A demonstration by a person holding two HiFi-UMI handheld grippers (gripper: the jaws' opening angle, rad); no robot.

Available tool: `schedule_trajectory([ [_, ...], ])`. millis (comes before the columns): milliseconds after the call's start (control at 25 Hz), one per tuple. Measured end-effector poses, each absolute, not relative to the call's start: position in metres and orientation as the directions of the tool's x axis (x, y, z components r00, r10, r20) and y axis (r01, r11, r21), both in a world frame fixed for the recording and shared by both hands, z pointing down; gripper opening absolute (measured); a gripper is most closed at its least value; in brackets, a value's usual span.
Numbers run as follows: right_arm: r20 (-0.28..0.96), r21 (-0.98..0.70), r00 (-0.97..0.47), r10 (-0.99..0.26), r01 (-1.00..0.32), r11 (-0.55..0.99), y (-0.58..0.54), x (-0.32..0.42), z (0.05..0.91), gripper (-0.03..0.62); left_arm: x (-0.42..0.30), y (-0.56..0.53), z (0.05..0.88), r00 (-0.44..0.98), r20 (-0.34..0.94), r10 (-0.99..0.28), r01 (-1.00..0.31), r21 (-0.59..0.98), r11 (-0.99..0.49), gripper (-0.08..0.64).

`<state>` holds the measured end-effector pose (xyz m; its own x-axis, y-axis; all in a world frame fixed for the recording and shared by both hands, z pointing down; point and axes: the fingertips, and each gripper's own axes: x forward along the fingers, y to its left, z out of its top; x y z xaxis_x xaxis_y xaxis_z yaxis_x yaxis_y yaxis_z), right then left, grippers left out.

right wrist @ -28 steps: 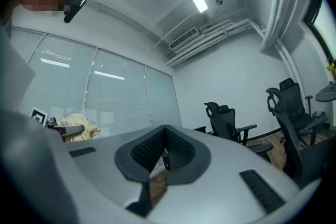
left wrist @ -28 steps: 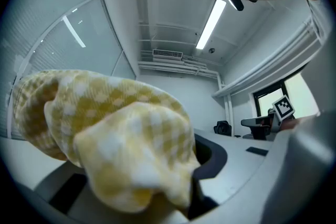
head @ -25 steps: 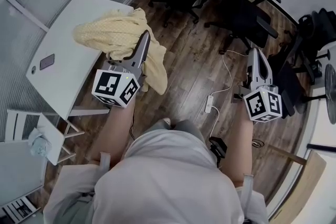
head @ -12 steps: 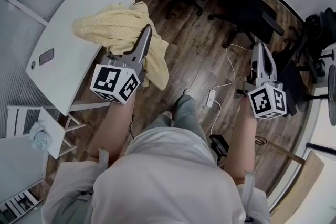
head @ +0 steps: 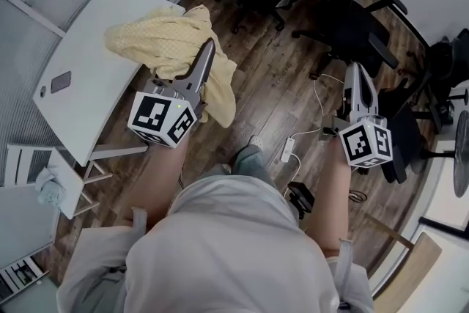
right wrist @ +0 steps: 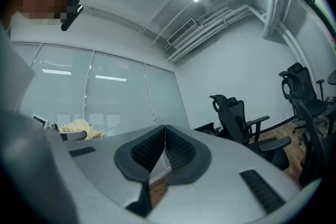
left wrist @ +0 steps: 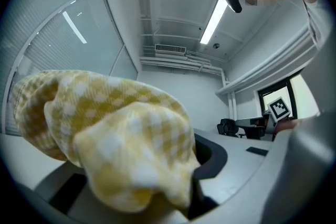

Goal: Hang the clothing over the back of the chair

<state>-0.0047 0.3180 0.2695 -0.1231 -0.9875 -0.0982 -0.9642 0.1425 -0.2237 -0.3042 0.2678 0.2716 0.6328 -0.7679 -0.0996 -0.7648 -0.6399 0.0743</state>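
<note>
Clearly bunched, yellow checked clothing (soft folds) fills left gripper.

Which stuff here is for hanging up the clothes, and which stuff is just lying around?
For the job:
- yellow checked garment, clamped in the left gripper
- black office chairs, one probably the place to hang it
- right gripper, shut and empty

Just lying about:
- phone on the white table
- power strip on the floor
</note>
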Motion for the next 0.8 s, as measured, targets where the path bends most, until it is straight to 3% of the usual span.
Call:
schedule_trajectory([
  [800,-0.099,-0.252,-0.227,-0.969,-0.936,0.245,0.198,0.072,0.273,0.021,-0.227,0.182,0.272,0.557,-0.079,-0.827,-0.825,0.062,-0.562,0.098],
])
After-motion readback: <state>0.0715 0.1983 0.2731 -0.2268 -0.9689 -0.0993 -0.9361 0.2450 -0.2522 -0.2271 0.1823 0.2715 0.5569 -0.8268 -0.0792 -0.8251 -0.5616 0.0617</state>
